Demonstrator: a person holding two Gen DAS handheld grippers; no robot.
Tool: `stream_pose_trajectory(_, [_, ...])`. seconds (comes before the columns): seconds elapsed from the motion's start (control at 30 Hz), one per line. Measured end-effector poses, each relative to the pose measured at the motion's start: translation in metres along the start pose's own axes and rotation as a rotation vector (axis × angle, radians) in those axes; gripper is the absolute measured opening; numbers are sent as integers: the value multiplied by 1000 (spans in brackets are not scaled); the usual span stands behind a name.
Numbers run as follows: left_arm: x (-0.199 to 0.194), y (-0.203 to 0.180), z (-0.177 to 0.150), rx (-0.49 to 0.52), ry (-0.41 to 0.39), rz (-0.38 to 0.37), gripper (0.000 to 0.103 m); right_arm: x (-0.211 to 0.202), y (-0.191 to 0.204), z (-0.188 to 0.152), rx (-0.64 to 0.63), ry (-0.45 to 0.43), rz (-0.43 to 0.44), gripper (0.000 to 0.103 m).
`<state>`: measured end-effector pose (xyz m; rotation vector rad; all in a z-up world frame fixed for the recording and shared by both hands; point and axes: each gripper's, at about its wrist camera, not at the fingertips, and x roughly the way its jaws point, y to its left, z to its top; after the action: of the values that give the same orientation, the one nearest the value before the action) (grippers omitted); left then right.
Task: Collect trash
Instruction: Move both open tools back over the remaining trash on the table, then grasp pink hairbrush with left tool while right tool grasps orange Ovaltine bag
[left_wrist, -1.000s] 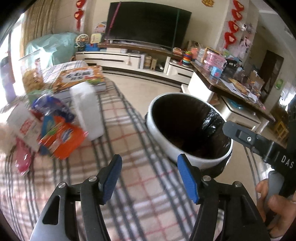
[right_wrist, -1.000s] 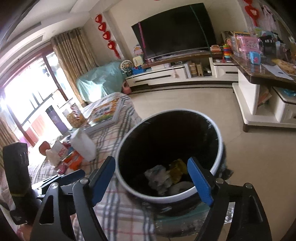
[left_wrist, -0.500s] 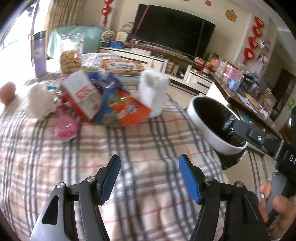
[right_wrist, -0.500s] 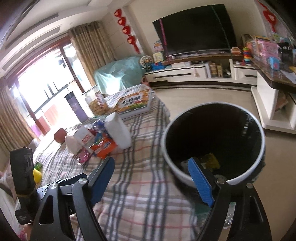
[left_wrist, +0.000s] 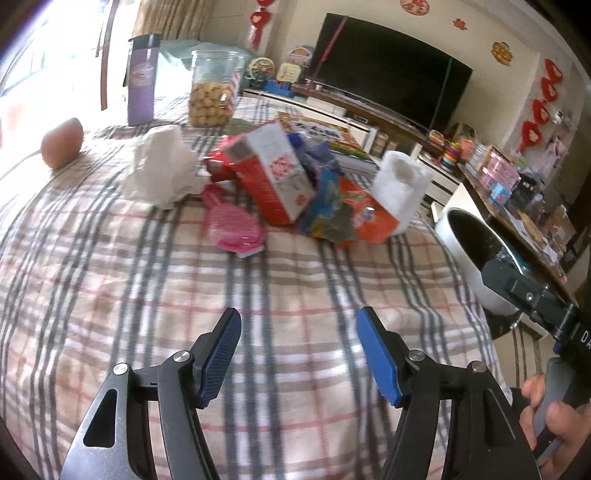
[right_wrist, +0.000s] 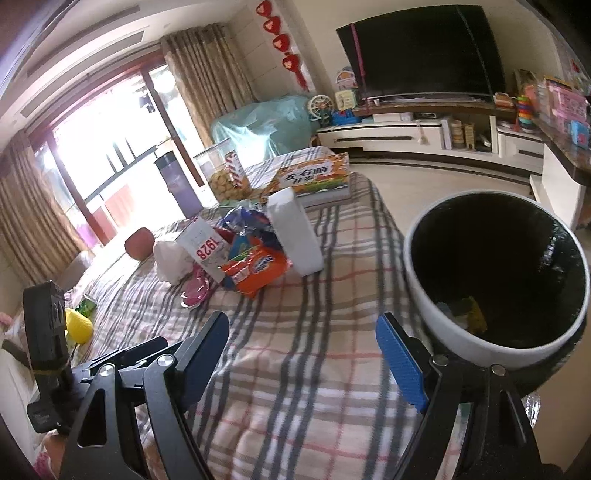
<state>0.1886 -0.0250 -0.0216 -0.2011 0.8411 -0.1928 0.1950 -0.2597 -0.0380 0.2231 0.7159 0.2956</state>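
A heap of trash lies on the plaid-covered table (left_wrist: 295, 295): a red and white carton (left_wrist: 273, 177) (right_wrist: 203, 247), an orange snack wrapper (left_wrist: 365, 218) (right_wrist: 255, 269), a pink packet (left_wrist: 232, 225) (right_wrist: 195, 288) and crumpled white tissue (left_wrist: 162, 170) (right_wrist: 170, 258). A white bin (right_wrist: 495, 280) (left_wrist: 476, 254) with a black liner stands off the table's right edge, some scraps inside. My left gripper (left_wrist: 297, 347) hangs open over bare cloth, short of the heap. Open too and holding nothing, my right gripper (right_wrist: 301, 350) hovers between table edge and bin.
A white paper roll (left_wrist: 400, 184) (right_wrist: 295, 229) stands beside the heap. Behind it are a cookie jar (left_wrist: 214, 88), a purple flask (left_wrist: 142, 77), a picture book (right_wrist: 314, 177) and a reddish fruit (left_wrist: 61, 142). A yellow object (right_wrist: 77, 325) lies at the table's left. A TV cabinet (right_wrist: 424, 140) lines the far wall.
Both grippers swung left, away from the bin and toward the heap. The bin slid to the right edge of each view and the trash heap came toward the centre. Both stayed open.
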Motion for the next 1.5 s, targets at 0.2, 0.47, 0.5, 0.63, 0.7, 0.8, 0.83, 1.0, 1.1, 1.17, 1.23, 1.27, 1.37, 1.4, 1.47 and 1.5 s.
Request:
stream_pose_trajectory(0.2, [1, 10, 3, -16, 1, 22, 65, 15, 11, 0, -15, 9, 17, 83])
stream_pose_trajectory(0.47, [15, 24, 15, -22, 9, 42, 65, 30, 13, 4, -20, 7, 16, 83])
stream_pose_trajectory(0.5, [17, 26, 16, -22, 10, 43, 65, 31, 13, 5, -22, 5, 15, 83])
stream_pose_trajectory(0.63, [26, 28, 23, -18, 12, 51, 65, 39, 13, 10, -29, 5, 14, 83])
stream_pose_trajectory(0.7, [31, 29, 28, -12, 12, 58, 65, 42, 13, 11, -31, 11, 19, 83])
stream_pose_trajectory(0.8, [40, 32, 36, -8, 14, 64, 65, 51, 16, 11, -29, 28, 42, 83])
stream_pose_trajectory(0.83, [43, 32, 38, -7, 17, 65, 65, 53, 17, 11, -28, 33, 50, 83])
stream_pose_trajectory(1.0, [61, 39, 54, 2, 28, 77, 65, 75, 24, 13, -23, 73, 81, 76])
stream_pose_trajectory(1.1, [73, 43, 62, 3, 40, 70, 65, 88, 25, 15, -5, 100, 97, 69])
stream_pose_trajectory(1.17, [80, 44, 66, 11, 45, 67, 63, 95, 27, 17, 2, 111, 98, 63])
stream_pose_trajectory(1.23, [85, 44, 68, 24, 45, 64, 62, 100, 27, 18, 9, 118, 104, 57])
stream_pose_trajectory(1.27, [87, 44, 69, 31, 41, 66, 53, 103, 28, 18, 11, 124, 103, 52])
stream_pose_trajectory(1.37, [91, 45, 70, 40, 40, 54, 47, 108, 29, 17, 11, 133, 99, 28])
stream_pose_trajectory(1.4, [91, 46, 69, 42, 37, 51, 47, 108, 29, 16, 11, 136, 99, 23])
stream_pose_trajectory(1.47, [90, 46, 67, 51, 32, 52, 46, 108, 29, 15, 9, 137, 99, 9])
stream_pose_trajectory(1.5, [88, 46, 64, 53, 30, 52, 46, 106, 28, 15, 9, 134, 101, 9])
